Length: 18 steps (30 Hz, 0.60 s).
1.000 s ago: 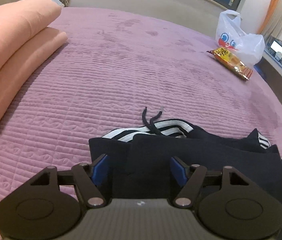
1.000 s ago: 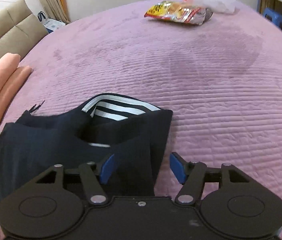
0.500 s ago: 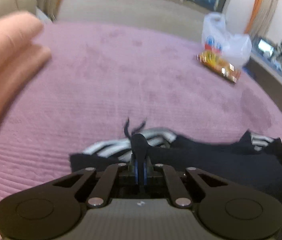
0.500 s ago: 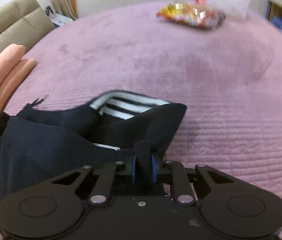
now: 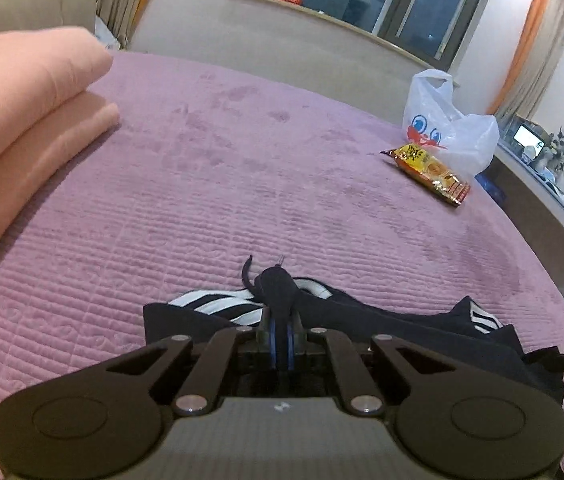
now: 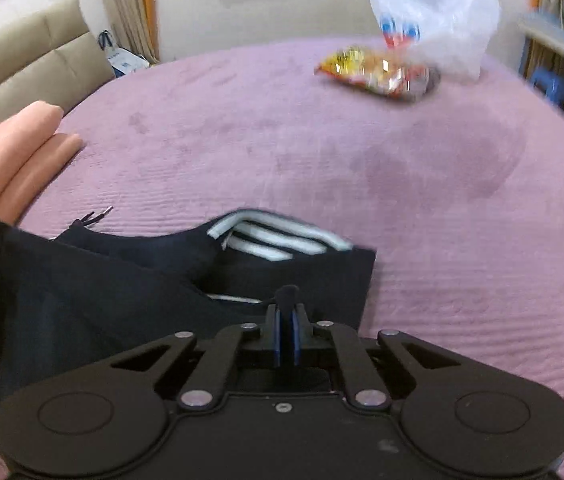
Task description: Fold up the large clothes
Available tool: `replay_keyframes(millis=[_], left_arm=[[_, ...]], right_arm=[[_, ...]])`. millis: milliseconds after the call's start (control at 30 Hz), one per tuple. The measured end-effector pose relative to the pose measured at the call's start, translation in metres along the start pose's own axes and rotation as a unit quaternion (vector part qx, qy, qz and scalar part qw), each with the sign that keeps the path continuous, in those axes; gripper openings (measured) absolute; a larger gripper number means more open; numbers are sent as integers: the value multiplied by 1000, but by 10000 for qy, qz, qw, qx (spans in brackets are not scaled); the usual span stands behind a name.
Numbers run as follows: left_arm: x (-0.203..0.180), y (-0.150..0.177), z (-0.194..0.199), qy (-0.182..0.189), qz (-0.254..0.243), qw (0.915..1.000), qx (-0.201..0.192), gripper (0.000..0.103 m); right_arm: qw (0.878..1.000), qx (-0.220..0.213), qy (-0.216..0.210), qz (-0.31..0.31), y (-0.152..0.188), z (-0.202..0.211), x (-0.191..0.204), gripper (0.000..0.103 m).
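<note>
My left gripper (image 5: 280, 334) is clenched on a pinch of the dark striped garment (image 5: 381, 320); my right gripper (image 6: 285, 334) likewise grips its near edge (image 6: 122, 280). The garment lies on the purple bedspread (image 5: 242, 160), pink folded bedding (image 5: 22, 100) to its left, snack packet (image 5: 429, 168) and plastic bag (image 5: 449, 128) beyond.

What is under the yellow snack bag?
The yellow snack bag lies on the purple bedspread, with the white plastic bag right behind it. Whether anything is hidden beneath the snack bag cannot be seen.
</note>
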<state>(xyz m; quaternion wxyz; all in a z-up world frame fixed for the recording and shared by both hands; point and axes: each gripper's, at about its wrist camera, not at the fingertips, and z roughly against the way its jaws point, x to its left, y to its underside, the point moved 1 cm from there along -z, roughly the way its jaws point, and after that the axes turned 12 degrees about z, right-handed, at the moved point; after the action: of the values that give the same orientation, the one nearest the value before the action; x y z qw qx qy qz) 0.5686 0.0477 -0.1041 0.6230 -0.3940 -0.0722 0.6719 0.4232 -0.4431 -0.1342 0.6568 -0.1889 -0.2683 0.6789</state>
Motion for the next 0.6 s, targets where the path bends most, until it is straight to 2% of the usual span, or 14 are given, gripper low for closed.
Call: replay_keyframes(millis=[67, 100, 167, 200, 233, 267, 333, 367, 400, 433, 467, 600], left_arm=[[6, 1, -13, -47, 64, 9999, 136, 6], [8, 1, -18, -62, 92, 9998, 175, 7], [15, 2, -30, -5, 232, 9992, 326, 10], [20, 2, -35, -2, 339, 9987, 387, 16], [25, 2, -39, 12, 453, 9981, 411, 26], [29, 2, -43, 59, 577, 9973, 449, 29], [37, 2, -50, 224, 764, 9955, 509, 31], [38, 3, -52, 264, 767, 9954, 515, 30], [37, 3, -53, 210, 751, 9958, 480, 20], [34, 4, -52, 151, 718, 9964, 434, 11], [31, 5, -49, 114, 693, 9969, 357, 7], [15, -2, -13, 105, 807, 9964, -230, 6]], right_arm=[[9996, 162, -182, -153, 0, -12, -6, 19], [9989, 251, -311, -235, 0, -18, -9, 30], [9975, 320, -537, -331, -3, -26, -15, 38], [9969, 342, -612, -359, -4, -30, -17, 47], [9962, 369, -682, -384, -5, -34, -19, 51], [9954, 434, -746, -406, -6, -39, -20, 53], [9948, 469, -785, -452, -4, -44, -21, 50], [9954, 423, -738, -433, -2, -43, -20, 29], [9969, 353, -621, -340, 0, -39, -16, 10], [9981, 255, -509, -242, 1, -33, -13, 10], [9993, 90, -349, -115, 3, -23, -7, 9], [9983, -501, 223, 202, -4, 24, 14, 7]])
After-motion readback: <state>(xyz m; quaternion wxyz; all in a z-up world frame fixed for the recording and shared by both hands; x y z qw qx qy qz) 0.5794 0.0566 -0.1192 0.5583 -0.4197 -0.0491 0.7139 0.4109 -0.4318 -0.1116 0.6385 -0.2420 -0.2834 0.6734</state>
